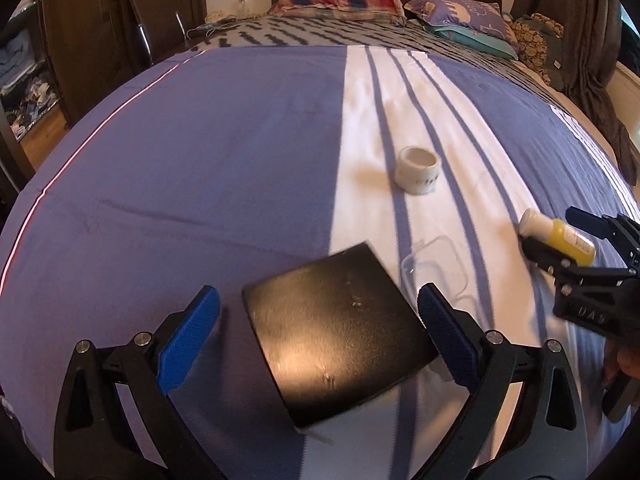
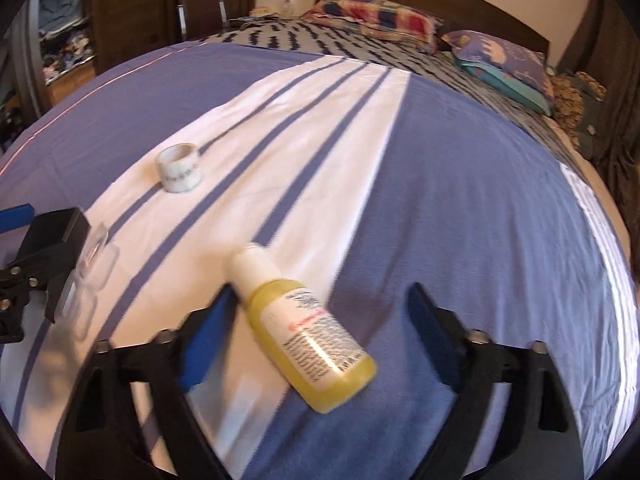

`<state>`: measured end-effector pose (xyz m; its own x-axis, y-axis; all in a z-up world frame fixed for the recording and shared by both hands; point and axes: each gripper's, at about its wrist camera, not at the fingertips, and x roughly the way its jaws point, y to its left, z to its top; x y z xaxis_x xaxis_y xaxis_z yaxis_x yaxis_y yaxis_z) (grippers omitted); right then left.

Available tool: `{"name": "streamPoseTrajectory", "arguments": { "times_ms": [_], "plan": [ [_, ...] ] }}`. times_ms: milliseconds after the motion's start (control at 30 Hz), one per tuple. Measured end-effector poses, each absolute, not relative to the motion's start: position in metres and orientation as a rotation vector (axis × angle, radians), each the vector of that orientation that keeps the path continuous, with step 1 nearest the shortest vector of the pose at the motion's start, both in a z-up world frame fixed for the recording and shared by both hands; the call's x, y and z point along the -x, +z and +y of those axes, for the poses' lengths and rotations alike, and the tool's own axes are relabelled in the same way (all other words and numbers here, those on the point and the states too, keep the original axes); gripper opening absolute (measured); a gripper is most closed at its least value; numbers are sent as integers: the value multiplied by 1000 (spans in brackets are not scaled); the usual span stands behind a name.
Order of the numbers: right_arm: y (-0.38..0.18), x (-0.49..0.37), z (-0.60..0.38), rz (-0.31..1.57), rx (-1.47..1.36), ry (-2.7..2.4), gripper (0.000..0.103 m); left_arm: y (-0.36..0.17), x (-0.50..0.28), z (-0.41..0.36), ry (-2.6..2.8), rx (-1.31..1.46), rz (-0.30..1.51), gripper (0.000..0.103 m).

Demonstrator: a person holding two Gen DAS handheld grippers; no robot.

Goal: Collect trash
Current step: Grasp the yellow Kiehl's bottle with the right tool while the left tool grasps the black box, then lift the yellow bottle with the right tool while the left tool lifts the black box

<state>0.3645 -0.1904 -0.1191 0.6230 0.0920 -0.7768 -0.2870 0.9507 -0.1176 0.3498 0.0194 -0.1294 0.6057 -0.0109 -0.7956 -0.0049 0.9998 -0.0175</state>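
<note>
- Bed (image 1: 200,160) covered by a blue spread with a broad white band and thin blue stripes; pillows (image 1: 340,0) at the far end.
- Left gripper (image 1: 320,320) low over the spread, jaws wide apart, blue pads (image 1: 188,340) on either side of a black box (image 1: 336,328); neither pad seen pressing on it, small gaps visible at both sides.
- Black box tilted, lying at the edge between the blue field and the white band.
- Clear plastic lid or container (image 1: 436,264) just right of and beyond the box, on the white band; exact shape hard to tell.
- White roll of tape (image 1: 420,170) standing farther off on the white band, well apart from both grippers.
- Right gripper (image 2: 320,328) spread around a yellow bottle (image 2: 308,332) with a white cap; jaws open, right finger clearly apart from the bottle, left pad (image 2: 204,340) just beside it, contact not clear through the blur.
- Yellow bottle lying on its side on the spread, cap pointing to the far left, body across the border of white band and blue field.
- In the left wrist view, same bottle (image 1: 560,236) at the right edge between the right gripper's fingers (image 1: 540,252).
- Dark wardrobe (image 1: 100,20) and open shelves with clothes at the far left.
</note>
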Motion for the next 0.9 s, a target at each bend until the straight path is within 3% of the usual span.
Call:
{"name": "streamPoseTrajectory", "arguments": {
  "times_ms": [100, 133, 167, 500, 900],
  "plan": [
    [-118, -360, -185, 871, 233, 248, 48, -132, -344, 29, -14, 47, 916, 86],
    [-117, -359, -182, 870, 232, 252, 37, -132, -342, 31, -19, 59, 913, 79],
    [-117, -357, -180, 869, 230, 250, 35, -132, -340, 34, -24, 71, 910, 78],
    [-105, -312, -183, 851, 183, 228, 34, -122, -305, 31, -94, 51, 868, 76],
    [-70, -183, -218, 757, 140, 80, 34, -81, -205, -1, -218, -16, 780, 76]
  ]
}}
